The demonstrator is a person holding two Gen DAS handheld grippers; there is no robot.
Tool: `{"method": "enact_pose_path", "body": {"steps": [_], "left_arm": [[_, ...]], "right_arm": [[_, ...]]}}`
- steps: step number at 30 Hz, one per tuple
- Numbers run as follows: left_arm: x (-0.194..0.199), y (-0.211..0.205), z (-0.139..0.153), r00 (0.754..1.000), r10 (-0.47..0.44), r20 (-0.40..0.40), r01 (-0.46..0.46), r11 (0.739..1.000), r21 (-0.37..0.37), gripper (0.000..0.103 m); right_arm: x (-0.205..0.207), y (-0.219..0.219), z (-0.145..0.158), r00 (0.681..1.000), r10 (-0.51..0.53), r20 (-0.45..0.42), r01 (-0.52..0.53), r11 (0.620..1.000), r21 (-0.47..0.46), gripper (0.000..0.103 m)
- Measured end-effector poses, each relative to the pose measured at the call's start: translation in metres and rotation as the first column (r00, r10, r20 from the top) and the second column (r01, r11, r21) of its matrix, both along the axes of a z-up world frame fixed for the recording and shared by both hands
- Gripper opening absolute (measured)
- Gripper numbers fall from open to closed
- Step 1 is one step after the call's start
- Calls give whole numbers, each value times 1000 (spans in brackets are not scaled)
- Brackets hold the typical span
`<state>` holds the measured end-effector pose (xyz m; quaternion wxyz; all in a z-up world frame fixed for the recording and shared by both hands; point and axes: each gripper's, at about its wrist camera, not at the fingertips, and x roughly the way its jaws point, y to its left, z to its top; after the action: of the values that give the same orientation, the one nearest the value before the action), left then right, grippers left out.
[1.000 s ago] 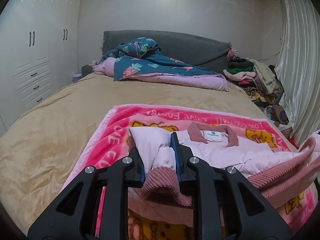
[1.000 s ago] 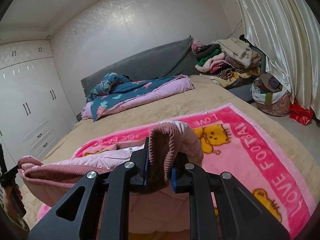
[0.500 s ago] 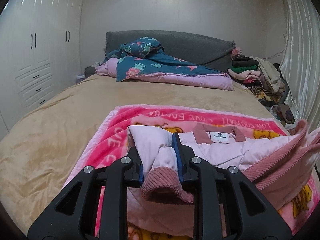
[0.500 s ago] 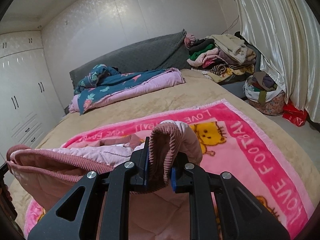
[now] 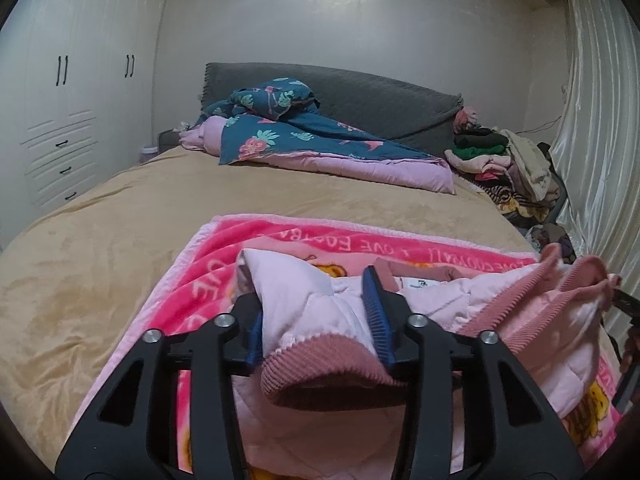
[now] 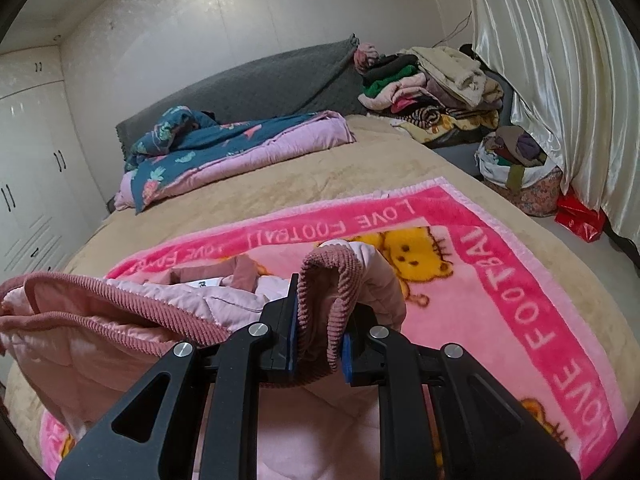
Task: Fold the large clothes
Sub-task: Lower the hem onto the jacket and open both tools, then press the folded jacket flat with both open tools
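Observation:
A pale pink quilted jacket [image 5: 440,304] with dusty-pink ribbed cuffs and collar lies on a bright pink cartoon blanket [image 5: 224,248] on the bed. My left gripper [image 5: 312,292] is opening. One ribbed cuff [image 5: 320,356] and its sleeve sit loosely between the spread blue pads. In the right wrist view my right gripper [image 6: 324,300] is shut on another ribbed cuff [image 6: 328,280], holding it just above the blanket [image 6: 480,248]. The jacket [image 6: 120,320] trails from it to the left, with its ribbed edge raised.
The tan bedspread [image 5: 100,260] stretches to a grey headboard, with a blue floral quilt [image 5: 320,144] bunched at the far end. A pile of clothes [image 6: 432,88], a full laundry basket [image 6: 520,172] and a red bag [image 6: 580,216] stand by the curtain. White wardrobes [image 5: 68,120] line the left wall.
The left jaws have spread apart and the sleeve cuff between them has slackened. The right gripper has carried its cuff lower and toward the left gripper, bringing the jacket's raised edge closer.

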<state>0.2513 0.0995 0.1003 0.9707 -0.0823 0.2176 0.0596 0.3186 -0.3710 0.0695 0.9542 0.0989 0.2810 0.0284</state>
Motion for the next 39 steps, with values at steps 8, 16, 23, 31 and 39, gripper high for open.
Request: {"method": "enact_pose_path", "body": {"steps": [8, 16, 23, 31, 39], "left_arm": [[-1, -8, 2, 999, -23, 39, 24, 999, -21, 62], [-8, -14, -1, 997, -1, 74, -2, 999, 43, 71], [6, -4, -29, 1000, 23, 13, -24, 998, 61, 72], [20, 12, -74, 995, 21, -99, -18, 999, 31, 77], [21, 10, -88, 991, 4, -137, -1, 1000, 23, 83]], "right_arm": [[28, 10, -17, 999, -4, -40, 3, 1000, -21, 15], [44, 18, -26, 998, 6, -57, -8, 999, -33, 16], [55, 24, -26, 998, 18, -66, -20, 999, -29, 23], [49, 19, -15, 998, 56, -14, -55, 998, 41, 69], [12, 22, 3, 993, 103, 65, -103, 995, -6, 85]]}}
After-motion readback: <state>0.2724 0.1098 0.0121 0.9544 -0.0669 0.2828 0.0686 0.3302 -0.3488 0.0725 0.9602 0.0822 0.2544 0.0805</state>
